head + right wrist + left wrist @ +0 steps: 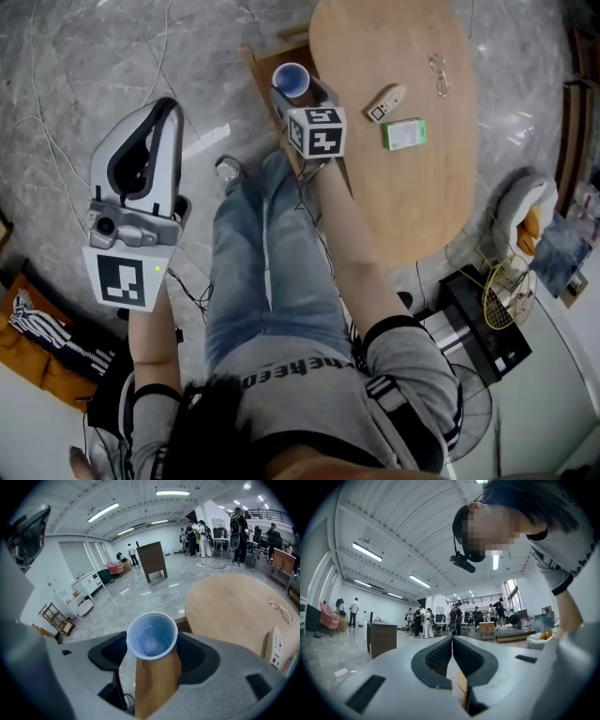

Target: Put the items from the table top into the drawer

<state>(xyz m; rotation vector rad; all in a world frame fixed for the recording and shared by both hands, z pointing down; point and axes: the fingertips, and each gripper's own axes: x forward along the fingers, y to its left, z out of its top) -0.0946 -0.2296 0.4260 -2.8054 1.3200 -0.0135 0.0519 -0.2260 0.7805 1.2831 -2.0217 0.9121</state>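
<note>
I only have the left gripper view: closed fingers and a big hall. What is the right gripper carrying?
Observer: The right gripper is shut on a blue cup, its open mouth facing that camera.
Operator: Where is it relative to the drawer?
Observer: In the head view the cup appears to be above the open wooden drawer at the table's left edge.
Operator: What's left on the table top?
Observer: A remote, a green box and a pair of glasses.
</note>
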